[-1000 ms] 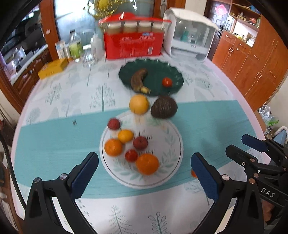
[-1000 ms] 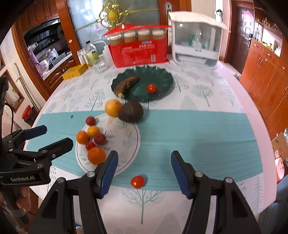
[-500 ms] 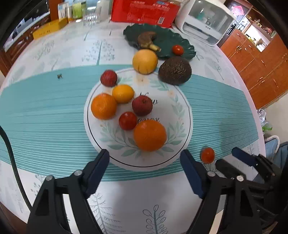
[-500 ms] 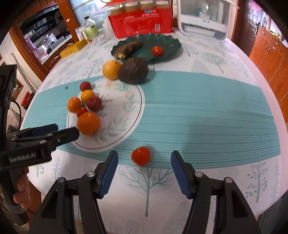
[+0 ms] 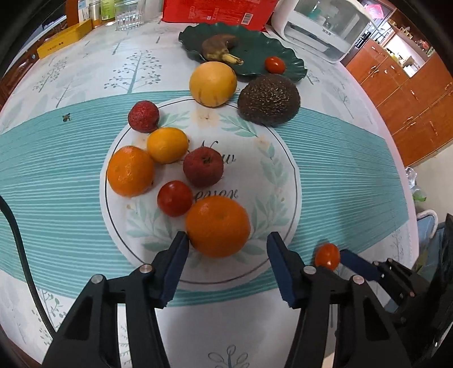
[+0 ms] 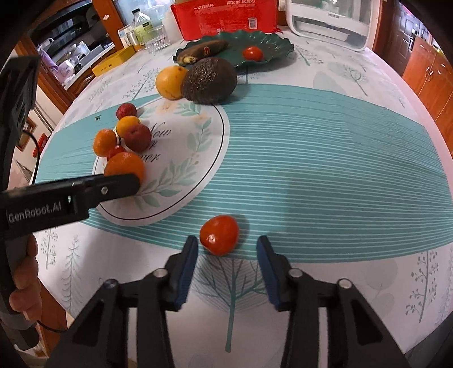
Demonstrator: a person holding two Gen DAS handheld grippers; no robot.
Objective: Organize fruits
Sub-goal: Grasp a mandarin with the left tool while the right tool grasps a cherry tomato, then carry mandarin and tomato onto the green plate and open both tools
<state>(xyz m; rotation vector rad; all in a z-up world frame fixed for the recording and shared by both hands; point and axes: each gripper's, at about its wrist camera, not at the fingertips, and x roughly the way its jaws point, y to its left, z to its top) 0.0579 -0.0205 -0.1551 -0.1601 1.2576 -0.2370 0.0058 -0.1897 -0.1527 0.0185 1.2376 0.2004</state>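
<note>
A white leaf-print plate (image 5: pixel 271 181) holds a large orange (image 5: pixel 217 226), a small tomato (image 5: pixel 174 198), a red apple-like fruit (image 5: pixel 203 167), a yellow citrus (image 5: pixel 167 145) and another orange (image 5: pixel 130 171). My left gripper (image 5: pixel 226 243) is open, its jaws on either side of the large orange. A loose red tomato (image 6: pixel 219 234) lies on the tablecloth just ahead of my open right gripper (image 6: pixel 226 249); the tomato also shows in the left wrist view (image 5: pixel 327 256). A lychee (image 5: pixel 143 116), a yellow grapefruit (image 5: pixel 213 83) and an avocado (image 5: pixel 269 99) sit at the plate's far rim.
A dark green plate (image 5: pixel 254 45) at the back holds a browned banana (image 5: pixel 219 48) and a tomato (image 5: pixel 274 64). Behind it stand a red box (image 6: pixel 226 17), a white appliance (image 6: pixel 331 19), glass jars (image 6: pixel 154 39) and a yellow box (image 5: pixel 65 42). The table edge is near on the right.
Both grippers have moved forward and lower. The left now brackets the large orange; the right has closed in on the loose tomato. No fruit has moved.
</note>
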